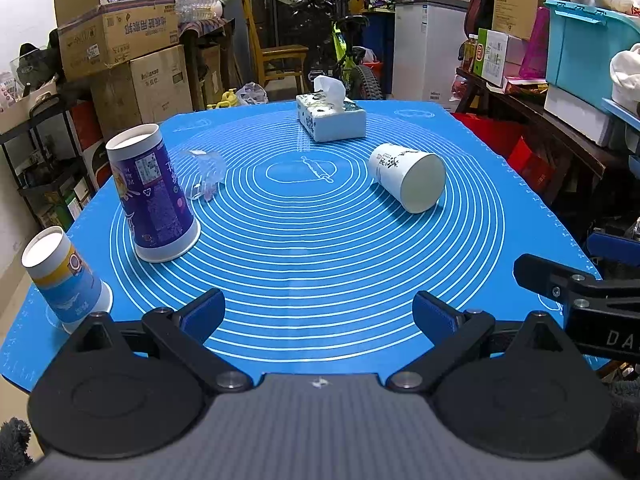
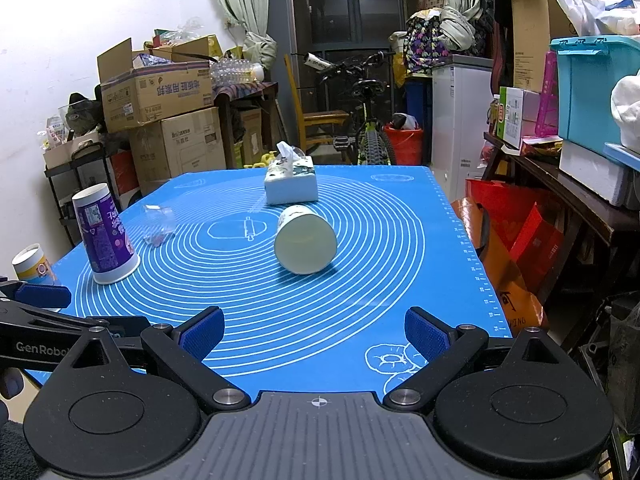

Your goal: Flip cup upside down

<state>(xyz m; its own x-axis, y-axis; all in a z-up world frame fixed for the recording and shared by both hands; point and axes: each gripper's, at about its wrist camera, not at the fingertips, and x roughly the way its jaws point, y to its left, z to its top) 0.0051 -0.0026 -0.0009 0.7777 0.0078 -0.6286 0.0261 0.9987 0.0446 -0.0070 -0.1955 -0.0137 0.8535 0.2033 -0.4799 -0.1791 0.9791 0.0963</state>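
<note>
A white paper cup (image 1: 408,176) with dark lettering lies on its side on the blue mat (image 1: 312,248), its flat end toward me; it also shows in the right wrist view (image 2: 305,240). A purple cup (image 1: 152,196) stands upside down at the left, seen too in the right wrist view (image 2: 105,236). A blue-and-yellow cup (image 1: 64,280) stands upside down at the near left corner. My left gripper (image 1: 318,314) is open and empty above the mat's near edge. My right gripper (image 2: 314,330) is open and empty, well short of the white cup.
A tissue box (image 1: 332,118) sits at the far middle of the mat. A clear plastic cup (image 1: 206,178) lies beside the purple cup. Cardboard boxes (image 1: 120,40) stand at the left, a cluttered shelf (image 1: 560,112) at the right, a bicycle (image 1: 344,52) behind.
</note>
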